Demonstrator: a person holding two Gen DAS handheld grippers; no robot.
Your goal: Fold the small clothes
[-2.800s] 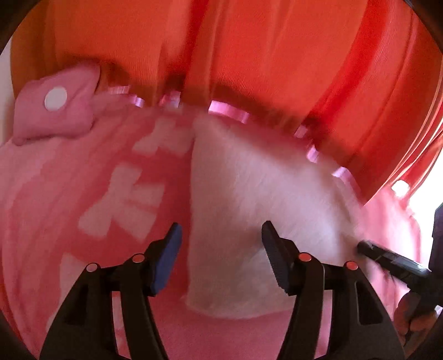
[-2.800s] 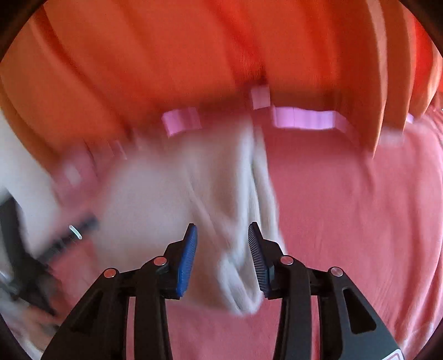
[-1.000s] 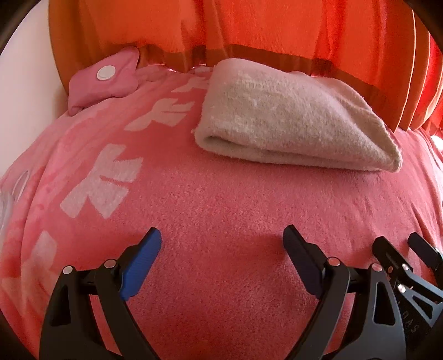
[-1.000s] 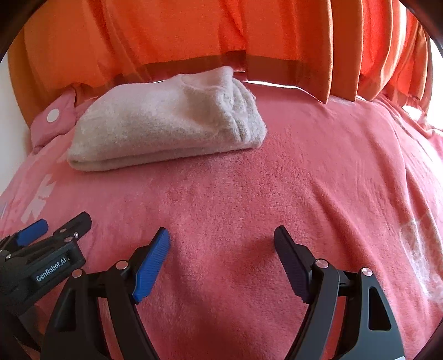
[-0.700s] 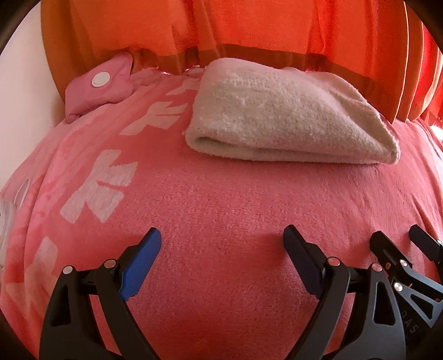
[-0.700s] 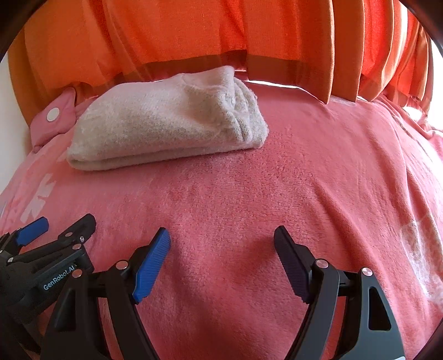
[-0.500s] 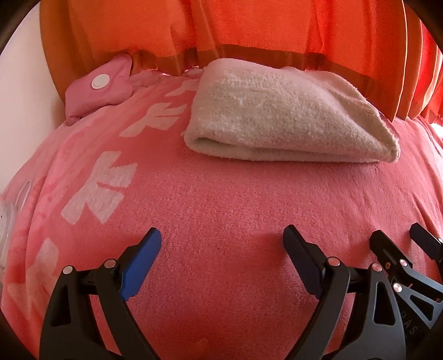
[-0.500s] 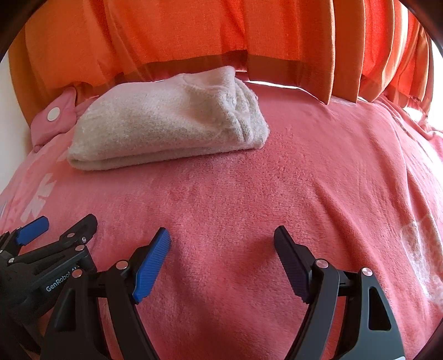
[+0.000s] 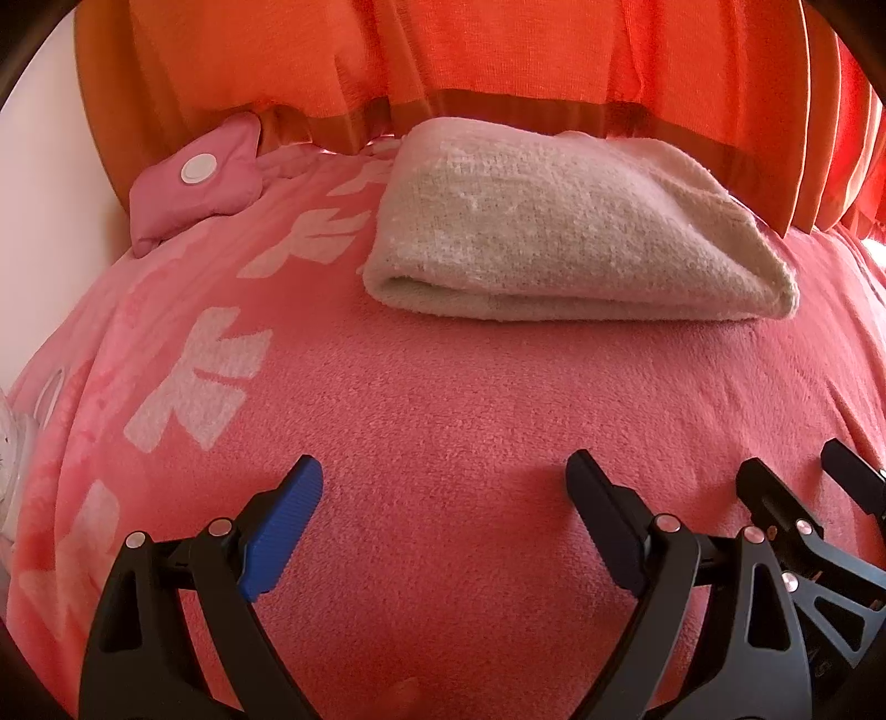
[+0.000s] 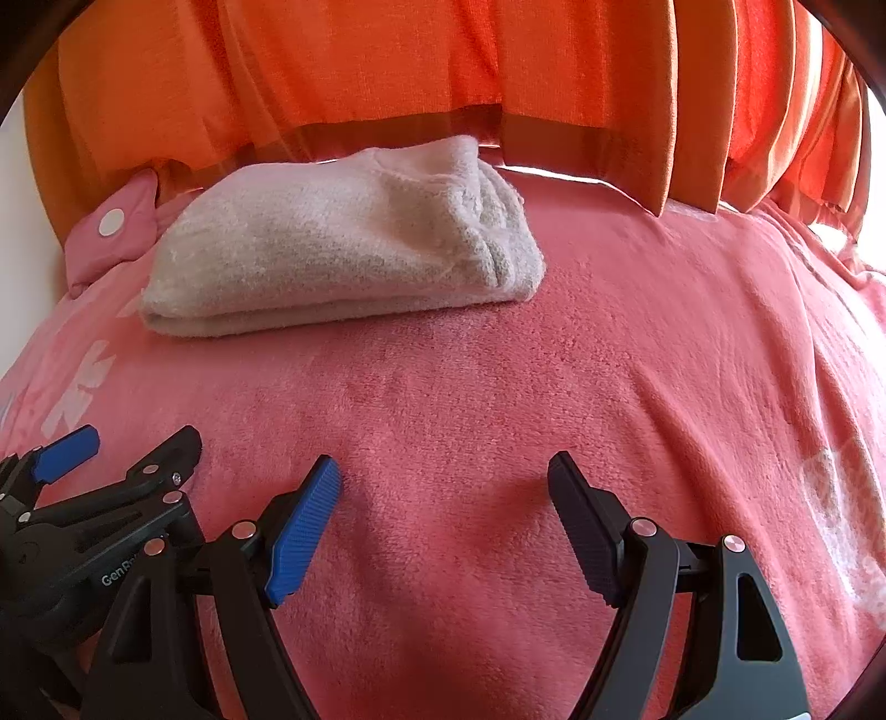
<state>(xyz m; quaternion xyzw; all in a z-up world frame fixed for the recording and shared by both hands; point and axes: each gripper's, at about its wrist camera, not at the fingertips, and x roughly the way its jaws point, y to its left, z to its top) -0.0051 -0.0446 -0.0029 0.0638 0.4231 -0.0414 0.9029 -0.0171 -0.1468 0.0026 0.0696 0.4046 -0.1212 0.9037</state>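
Item: garment [image 9: 576,232], beige terry, small. Folded into a thick flat bundle, fold edge toward the cameras, layered ends at its right. Lies on the blanket [image 9: 470,415] at the far side, just under the hem of the curtain [image 9: 498,50]; touched by neither tool.

Change noted: about three seconds back, cloth filled both views, blurred, right between the jaws of each tool. Now released and squared off, both tools drawn back to the near side, well apart from it. Over the last second, hardly any shift in either view. Judged: fold finished, or as good as (no loose edge showing from either side); next likely a fresh piece, though none in sight.

Left hand-held gripper [image 9: 443,526]: jaws wide apart, nothing between, only pink pile below. Also seen at the lower left of the right view.

Right hand-held gripper [image 10: 443,531]: jaws apart, slightly less wide, empty. Its tips show at the lower right edge of the left view.

Surroundings: blanket pink, with pale blocky motifs [image 9: 199,376] along its left; small pink pad [image 9: 199,177] with a white disc at the far left corner, apart from the garment.

Containers: none visible (no basket, box or drawer), so nothing to list as contents.
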